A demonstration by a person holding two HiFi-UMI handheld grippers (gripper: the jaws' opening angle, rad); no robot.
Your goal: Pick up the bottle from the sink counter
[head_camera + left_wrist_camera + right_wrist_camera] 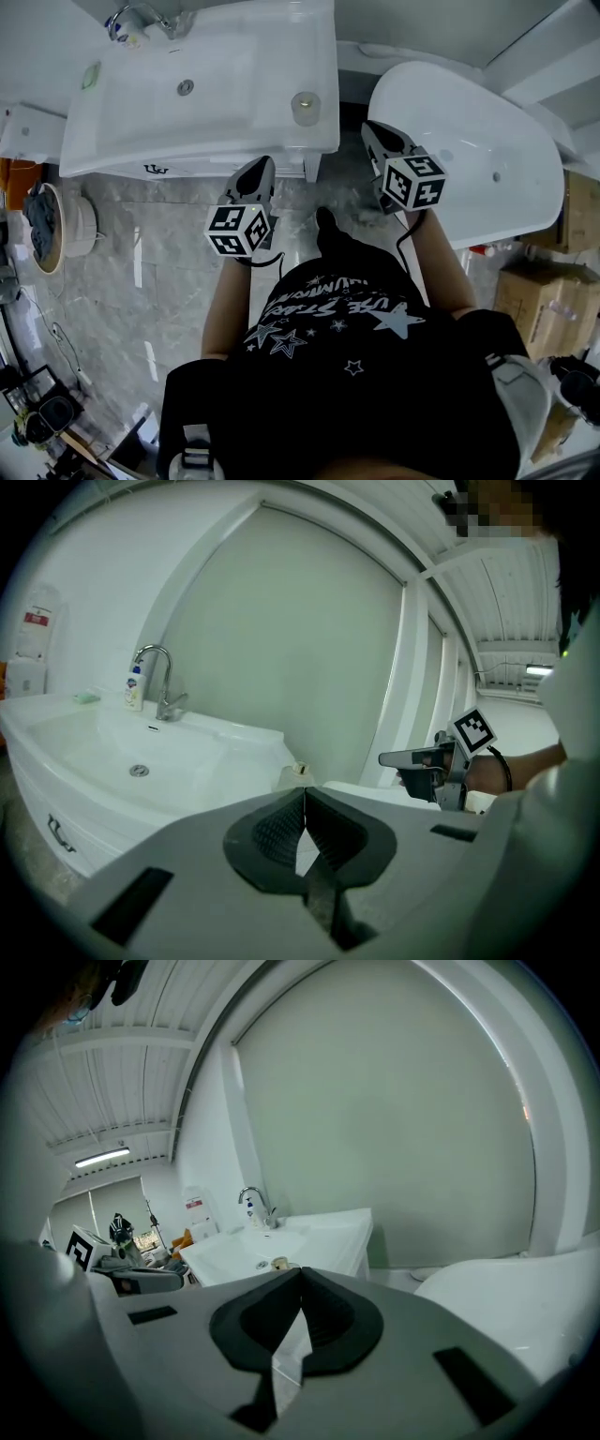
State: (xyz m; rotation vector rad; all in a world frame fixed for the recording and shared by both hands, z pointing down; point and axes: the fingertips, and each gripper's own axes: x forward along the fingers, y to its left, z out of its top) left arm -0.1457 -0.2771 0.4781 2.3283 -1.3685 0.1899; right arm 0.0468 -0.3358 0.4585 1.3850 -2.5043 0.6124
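Note:
The bottle (306, 108) is small and pale with a round cap, standing on the front right corner of the white sink counter (234, 112). It also shows in the left gripper view as the bottle (298, 772), and in the right gripper view as the bottle (279, 1264). My left gripper (265, 162) hovers just in front of the counter's front edge, jaws shut and empty (305, 794). My right gripper (367, 127) hangs to the right of the bottle, between sink and tub, also shut with nothing in it (301, 1274).
A chrome faucet (141, 17) and a small soap bottle (134, 688) stand at the basin's back. A green soap (90, 75) lies on the left rim. A white bathtub (469, 159) fills the right side. Cardboard boxes (548, 300) stand on the grey tiled floor.

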